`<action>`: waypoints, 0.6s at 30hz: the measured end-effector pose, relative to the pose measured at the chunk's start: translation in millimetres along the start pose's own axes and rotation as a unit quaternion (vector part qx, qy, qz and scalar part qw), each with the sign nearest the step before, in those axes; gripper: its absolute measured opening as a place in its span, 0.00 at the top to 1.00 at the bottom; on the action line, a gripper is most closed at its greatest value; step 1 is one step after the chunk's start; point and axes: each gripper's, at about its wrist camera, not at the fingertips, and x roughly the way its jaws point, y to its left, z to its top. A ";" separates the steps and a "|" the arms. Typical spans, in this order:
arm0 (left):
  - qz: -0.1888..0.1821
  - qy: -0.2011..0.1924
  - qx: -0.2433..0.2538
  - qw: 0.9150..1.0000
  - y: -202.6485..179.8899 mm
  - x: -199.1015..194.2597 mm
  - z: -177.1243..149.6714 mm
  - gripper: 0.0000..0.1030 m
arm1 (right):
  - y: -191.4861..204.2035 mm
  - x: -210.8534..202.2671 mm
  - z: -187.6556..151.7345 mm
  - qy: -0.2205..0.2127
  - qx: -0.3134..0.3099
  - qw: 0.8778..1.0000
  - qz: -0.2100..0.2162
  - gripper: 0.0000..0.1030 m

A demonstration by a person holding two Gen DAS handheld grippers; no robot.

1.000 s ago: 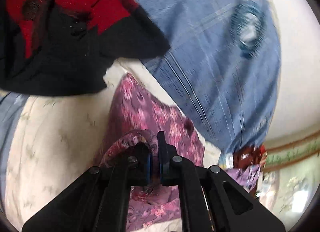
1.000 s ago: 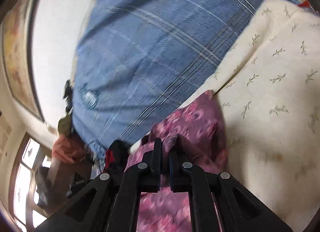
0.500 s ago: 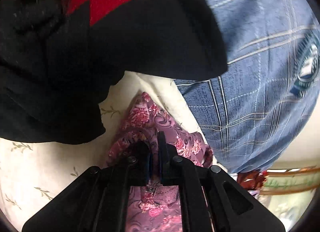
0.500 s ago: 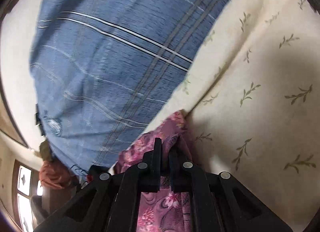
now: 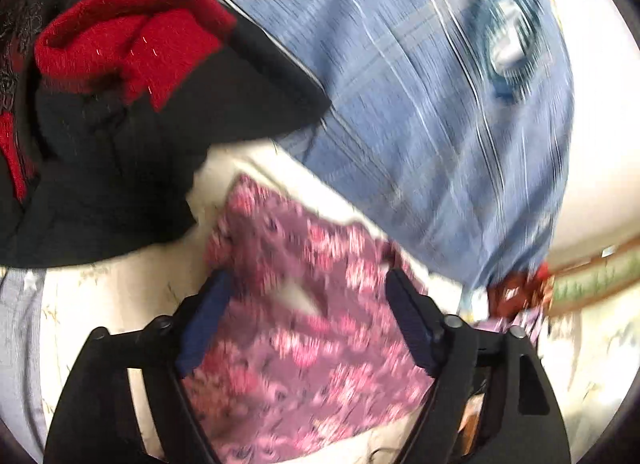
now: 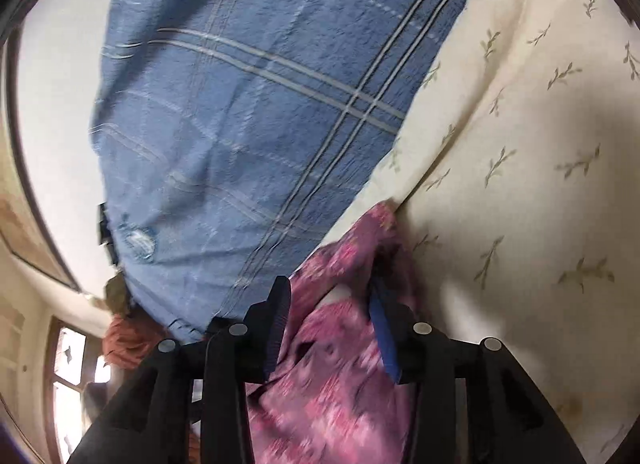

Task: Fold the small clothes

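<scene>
A small pink floral garment (image 5: 304, 336) lies on the cream leaf-print sheet (image 5: 120, 296). My left gripper (image 5: 306, 284) is open, its fingers spread wide over the garment and not clamping it. In the right wrist view the same garment (image 6: 340, 376) lies between and below the fingers of my right gripper (image 6: 328, 296), which is also open. The garment's far edge touches a blue plaid cloth (image 6: 260, 124).
A black and red garment (image 5: 120, 112) lies at the upper left, close to the floral piece. The blue plaid cloth (image 5: 432, 112) covers the far side. Cream sheet (image 6: 540, 184) spreads to the right. A window (image 6: 76, 376) and a reddish bundle (image 6: 128, 340) sit far left.
Both grippers were shut on the floral garment; now both have opened and let it go. It lies flatter on the sheet, and the left view has pulled back from the black garment.
</scene>
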 end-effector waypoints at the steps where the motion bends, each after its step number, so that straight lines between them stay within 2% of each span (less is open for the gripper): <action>1: 0.003 0.007 0.009 1.000 -1.1 5.8 -8.1 0.20 | 1.6 -1.0 -3.1 0.008 0.000 1.000 0.012 0.56; 3: 0.011 0.025 0.013 1.000 -3.0 22.5 -15.4 0.20 | 9.9 9.3 -10.9 0.035 -0.004 0.999 0.024 0.50; 5: 0.026 0.040 0.000 0.999 -2.0 43.9 -14.7 0.20 | 13.8 22.6 -13.0 0.059 -0.007 0.998 0.016 0.50; 7: 0.029 0.035 -0.020 0.999 -2.0 56.7 -6.7 0.22 | 17.9 36.7 -11.5 0.067 -0.008 0.998 0.005 0.50; 8: 0.027 0.027 -0.025 0.999 -2.9 57.9 -1.2 0.30 | 20.0 42.9 -9.5 0.066 -0.011 0.998 -0.003 0.54; 9: 0.024 0.016 -0.032 0.999 -4.0 57.7 7.3 0.44 | 22.9 45.9 -7.1 0.062 -0.020 0.998 -0.006 0.72; 11: 0.016 0.001 -0.053 0.998 -3.5 58.1 23.9 0.54 | 31.4 53.0 1.6 0.049 -0.042 0.998 -0.001 0.94; 12: 0.018 -0.009 -0.068 0.997 0.7 58.6 31.6 0.55 | 33.7 55.6 7.4 0.033 -0.040 0.999 -0.004 0.94; 15: 0.046 -0.053 -0.141 0.987 18.9 52.7 57.0 0.55 | 31.9 60.8 24.0 -0.008 -0.024 1.000 -0.012 0.89; 18: 0.036 -0.047 -0.161 0.985 32.6 47.7 63.6 0.52 | 26.2 59.5 35.2 -0.024 -0.008 0.999 -0.034 0.87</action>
